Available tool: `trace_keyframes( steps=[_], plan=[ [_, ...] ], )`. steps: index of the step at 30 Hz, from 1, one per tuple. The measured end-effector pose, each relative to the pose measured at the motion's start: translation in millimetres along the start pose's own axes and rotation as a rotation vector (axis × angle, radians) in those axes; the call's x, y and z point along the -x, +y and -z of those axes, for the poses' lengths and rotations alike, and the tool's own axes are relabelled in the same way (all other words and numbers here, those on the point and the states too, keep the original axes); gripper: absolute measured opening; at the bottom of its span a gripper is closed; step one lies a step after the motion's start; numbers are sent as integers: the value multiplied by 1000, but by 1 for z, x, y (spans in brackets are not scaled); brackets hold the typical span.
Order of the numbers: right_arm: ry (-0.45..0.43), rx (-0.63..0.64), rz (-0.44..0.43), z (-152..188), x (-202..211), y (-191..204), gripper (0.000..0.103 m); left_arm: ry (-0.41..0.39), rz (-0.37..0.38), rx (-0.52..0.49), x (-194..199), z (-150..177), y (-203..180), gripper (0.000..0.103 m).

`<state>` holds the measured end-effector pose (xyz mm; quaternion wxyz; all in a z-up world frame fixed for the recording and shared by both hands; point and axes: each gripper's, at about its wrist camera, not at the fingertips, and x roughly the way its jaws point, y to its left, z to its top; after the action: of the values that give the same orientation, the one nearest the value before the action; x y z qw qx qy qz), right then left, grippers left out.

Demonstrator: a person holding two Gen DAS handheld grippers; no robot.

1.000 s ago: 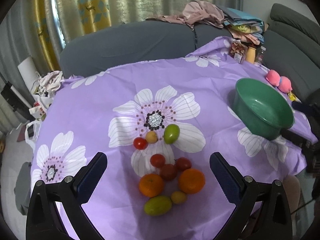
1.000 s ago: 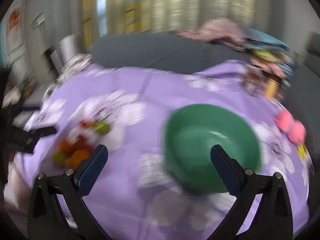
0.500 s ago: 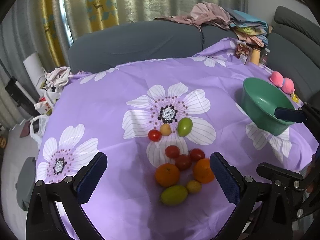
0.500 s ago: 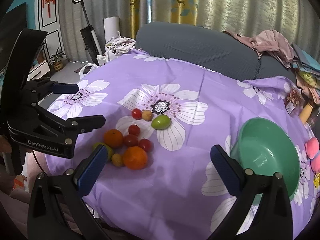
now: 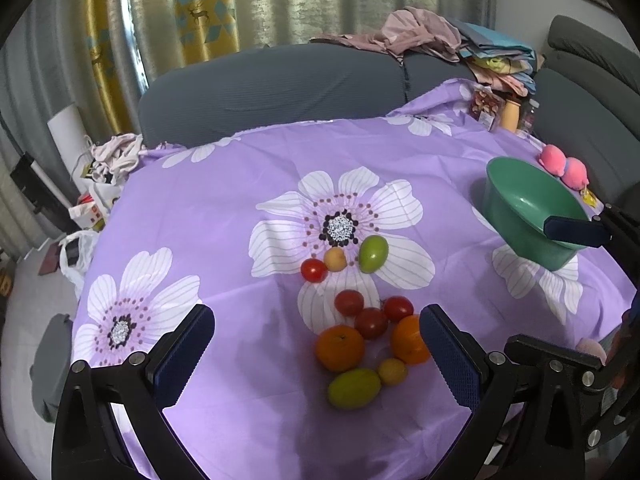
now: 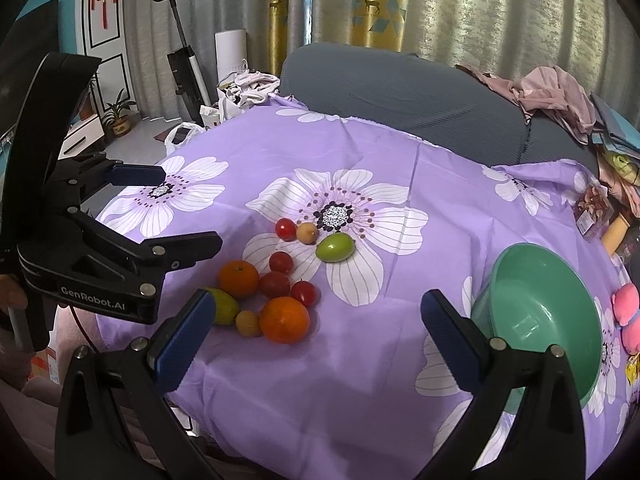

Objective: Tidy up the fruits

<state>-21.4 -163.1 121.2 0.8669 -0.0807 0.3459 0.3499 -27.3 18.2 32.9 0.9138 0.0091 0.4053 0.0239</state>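
Several fruits lie loose on the purple flowered tablecloth (image 5: 240,184): two oranges (image 5: 340,347) (image 6: 284,319), several red tomatoes (image 5: 349,302), two green mangoes (image 5: 373,253) (image 6: 335,247) and small yellow fruits (image 5: 335,259). An empty green bowl (image 5: 532,212) (image 6: 544,316) stands to their right. My left gripper (image 5: 316,356) is open and empty, held above the near fruits. My right gripper (image 6: 316,332) is open and empty, above the cloth between the fruits and the bowl. The left gripper also shows in the right wrist view (image 6: 160,208).
A grey sofa (image 5: 280,88) with piled clothes (image 5: 420,36) runs behind the table. Snack packets and a bottle (image 5: 508,114) sit at the far right corner. Pink plush toys (image 5: 564,166) lie beside the bowl. Bags (image 5: 96,184) lie on the floor at left.
The right gripper has swung left and settled, so the fruits and bowl now both show sharply. The left view has shifted a little, with the fruits further right in it.
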Motion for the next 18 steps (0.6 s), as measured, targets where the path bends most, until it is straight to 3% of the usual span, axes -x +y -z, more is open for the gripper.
trace_keyframes(
  steps=[18],
  plan=[
    [1, -8, -9, 1, 1, 0, 103, 1, 4, 5, 0, 1, 0, 102]
  ],
)
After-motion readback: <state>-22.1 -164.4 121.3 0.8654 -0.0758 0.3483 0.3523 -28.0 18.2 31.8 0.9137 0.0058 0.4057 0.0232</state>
